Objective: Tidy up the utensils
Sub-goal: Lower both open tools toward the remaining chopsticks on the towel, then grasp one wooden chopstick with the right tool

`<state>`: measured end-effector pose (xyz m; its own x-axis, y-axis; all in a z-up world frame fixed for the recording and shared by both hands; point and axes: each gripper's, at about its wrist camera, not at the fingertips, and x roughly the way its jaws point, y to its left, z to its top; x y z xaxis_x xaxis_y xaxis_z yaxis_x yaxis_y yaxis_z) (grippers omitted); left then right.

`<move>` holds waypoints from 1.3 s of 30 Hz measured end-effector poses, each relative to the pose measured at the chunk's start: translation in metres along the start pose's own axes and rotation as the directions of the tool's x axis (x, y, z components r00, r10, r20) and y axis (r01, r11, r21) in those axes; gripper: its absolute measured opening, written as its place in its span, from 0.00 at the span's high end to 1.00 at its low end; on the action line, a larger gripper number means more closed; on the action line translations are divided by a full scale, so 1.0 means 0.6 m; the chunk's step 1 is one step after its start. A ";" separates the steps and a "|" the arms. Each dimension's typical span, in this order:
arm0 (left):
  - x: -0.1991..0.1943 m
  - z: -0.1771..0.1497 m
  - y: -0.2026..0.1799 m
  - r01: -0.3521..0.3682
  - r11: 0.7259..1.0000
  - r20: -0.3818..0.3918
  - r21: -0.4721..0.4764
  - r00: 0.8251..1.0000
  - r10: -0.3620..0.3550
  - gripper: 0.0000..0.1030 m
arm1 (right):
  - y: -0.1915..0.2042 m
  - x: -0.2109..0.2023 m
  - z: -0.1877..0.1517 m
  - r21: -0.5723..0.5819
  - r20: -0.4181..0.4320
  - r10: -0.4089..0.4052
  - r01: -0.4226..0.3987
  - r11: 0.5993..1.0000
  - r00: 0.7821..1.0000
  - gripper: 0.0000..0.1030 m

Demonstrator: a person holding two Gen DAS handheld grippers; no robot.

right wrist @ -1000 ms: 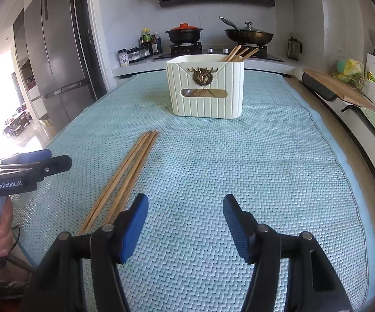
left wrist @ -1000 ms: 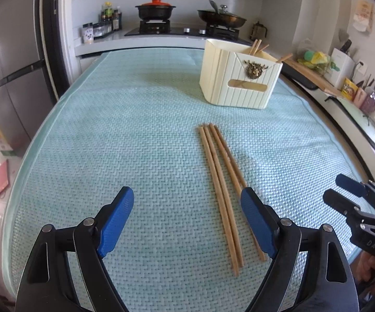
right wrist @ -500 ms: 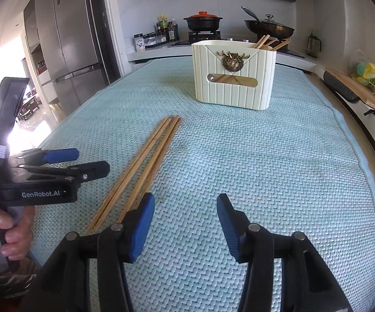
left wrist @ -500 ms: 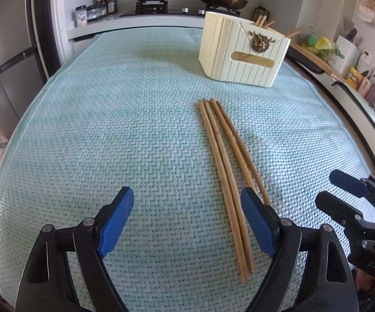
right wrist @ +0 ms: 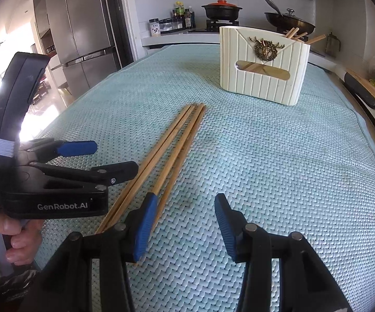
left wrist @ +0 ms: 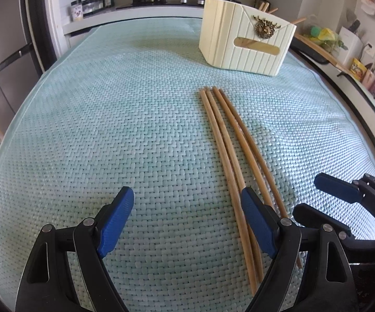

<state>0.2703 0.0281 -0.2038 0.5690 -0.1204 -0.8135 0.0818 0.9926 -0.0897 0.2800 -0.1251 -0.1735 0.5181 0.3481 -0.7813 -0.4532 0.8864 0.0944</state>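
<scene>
four wooden chopsticks lie side by side on the pale green woven mat that covers the table, their far tips pointing toward the cream utensil holder, which stands well apart and has more chopsticks in it. my left gripper hangs wide over the mat, its right pad just over the near ends, nothing held. my right gripper has just been narrowing, nothing between its pads, beside the same ends.
</scene>
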 end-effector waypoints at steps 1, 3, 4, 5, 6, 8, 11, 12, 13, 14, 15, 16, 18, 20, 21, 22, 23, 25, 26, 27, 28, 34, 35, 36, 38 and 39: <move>0.002 0.000 0.000 0.000 1.000 -0.002 0.001 1.000 0.000 0.17 | 0.002 0.002 0.000 -0.005 -0.002 -0.001 0.001 1.000 1.000 0.54; 0.005 0.000 -0.002 -0.002 1.000 -0.007 0.006 1.000 0.002 0.17 | 0.004 0.009 0.000 -0.012 -0.011 -0.003 0.003 1.000 1.000 0.54; 0.007 0.000 -0.002 -0.002 1.000 -0.010 0.009 1.000 0.002 0.17 | 0.006 0.013 -0.001 -0.020 -0.017 -0.012 0.012 1.000 1.000 0.54; 0.008 0.000 -0.003 0.002 1.000 -0.012 0.011 1.000 -0.002 0.17 | 0.008 0.017 0.000 -0.028 -0.025 -0.020 0.019 0.999 0.999 0.54; 0.008 0.000 -0.004 -0.001 1.000 -0.011 0.015 1.000 0.001 0.17 | 0.008 0.021 0.000 -0.034 -0.032 -0.025 0.024 0.999 0.999 0.54; 0.009 0.001 -0.004 -0.004 1.000 -0.011 0.025 1.000 0.004 0.17 | 0.008 0.024 -0.001 -0.037 -0.035 -0.026 0.025 0.999 0.999 0.54; 0.010 0.004 0.001 -0.004 1.000 -0.013 0.016 1.000 0.005 0.17 | 0.012 0.026 0.000 -0.056 -0.025 -0.055 0.053 0.997 0.998 0.54; 0.010 0.005 0.003 -0.003 1.000 -0.013 0.011 1.000 0.003 0.17 | 0.012 0.028 0.001 -0.060 -0.022 -0.063 0.061 0.996 0.998 0.54; 0.011 0.006 0.005 -0.002 1.000 -0.013 0.008 1.000 0.003 0.17 | 0.012 0.029 0.003 -0.058 -0.022 -0.063 0.061 0.996 0.998 0.54; 0.011 0.007 0.006 -0.004 1.000 -0.013 0.006 1.000 0.004 0.17 | 0.011 0.031 0.005 -0.055 -0.024 -0.059 0.058 0.997 0.998 0.54; 0.011 0.008 0.007 -0.003 1.000 -0.013 0.005 1.000 0.003 0.17 | 0.011 0.032 0.007 -0.052 -0.024 -0.053 0.052 0.997 0.998 0.54; 0.011 0.008 0.007 -0.001 1.000 -0.014 0.003 1.000 0.001 0.17 | 0.013 0.033 0.008 -0.053 -0.023 -0.050 0.048 0.997 0.999 0.54; 0.011 0.008 0.007 -0.001 1.000 -0.015 0.003 1.000 0.001 0.17 | 0.017 0.035 0.008 -0.065 -0.022 -0.047 0.045 0.997 0.999 0.54; 0.011 0.009 0.006 0.000 1.000 -0.016 0.004 1.000 0.000 0.17 | 0.021 0.037 0.009 -0.074 -0.022 -0.050 0.048 0.996 0.999 0.54; 0.012 0.009 0.005 -0.003 1.000 -0.016 0.007 1.000 0.003 0.17 | 0.023 0.038 0.009 -0.084 -0.020 -0.058 0.056 0.995 0.998 0.54; 0.013 0.010 0.004 -0.004 1.000 -0.017 0.010 1.000 0.005 0.16 | 0.025 0.039 0.010 -0.095 -0.017 -0.066 0.064 0.993 0.998 0.54; 0.015 0.012 0.004 -0.005 1.000 -0.019 0.011 1.000 0.006 0.16 | 0.028 0.040 0.011 -0.107 -0.014 -0.075 0.073 0.992 0.997 0.54; 0.018 0.016 0.002 -0.011 1.000 -0.021 0.015 1.000 0.011 0.16 | 0.031 0.042 0.015 -0.127 -0.008 -0.097 0.095 0.987 0.995 0.54; 0.019 0.017 0.002 -0.011 1.000 -0.023 0.017 1.000 0.011 0.16 | 0.032 0.043 0.016 -0.135 -0.005 -0.106 0.104 0.985 0.994 0.54; 0.019 0.018 0.004 -0.010 1.000 -0.024 0.014 1.000 0.011 0.16 | 0.032 0.043 0.018 -0.129 -0.010 -0.103 0.101 0.986 0.995 0.54; 0.018 0.019 0.007 -0.009 1.000 -0.024 0.007 1.000 0.009 0.16 | 0.029 0.041 0.019 -0.112 -0.015 -0.087 0.085 0.990 0.996 0.54; 0.016 0.015 0.024 -0.038 0.999 -0.029 -0.007 0.999 0.038 0.16 | 0.028 0.040 0.015 -0.113 -0.028 -0.075 0.072 0.991 0.997 0.54; 0.015 0.015 0.023 -0.037 0.999 -0.030 -0.006 0.999 0.036 0.16 | 0.029 0.040 0.014 -0.114 -0.028 -0.075 0.071 0.991 0.997 0.54; 0.015 0.014 0.022 -0.039 0.999 -0.031 -0.003 0.999 0.039 0.16 | 0.030 0.042 0.014 -0.117 -0.027 -0.076 0.072 0.990 0.997 0.54; 0.017 0.013 0.018 -0.049 0.999 -0.032 0.009 0.998 0.049 0.15 | 0.034 0.046 0.016 -0.129 -0.027 -0.081 0.077 0.989 0.996 0.55; 0.018 0.013 0.018 -0.053 0.999 -0.033 0.012 0.998 0.053 0.15 | 0.038 0.054 0.016 -0.149 -0.043 -0.106 0.098 0.984 0.993 0.55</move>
<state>0.2835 0.0372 -0.2089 0.5454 -0.0670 -0.8355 0.0612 0.9973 -0.0400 0.2936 -0.0907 -0.1906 0.5311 0.2388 -0.8130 -0.5029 0.8610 -0.0756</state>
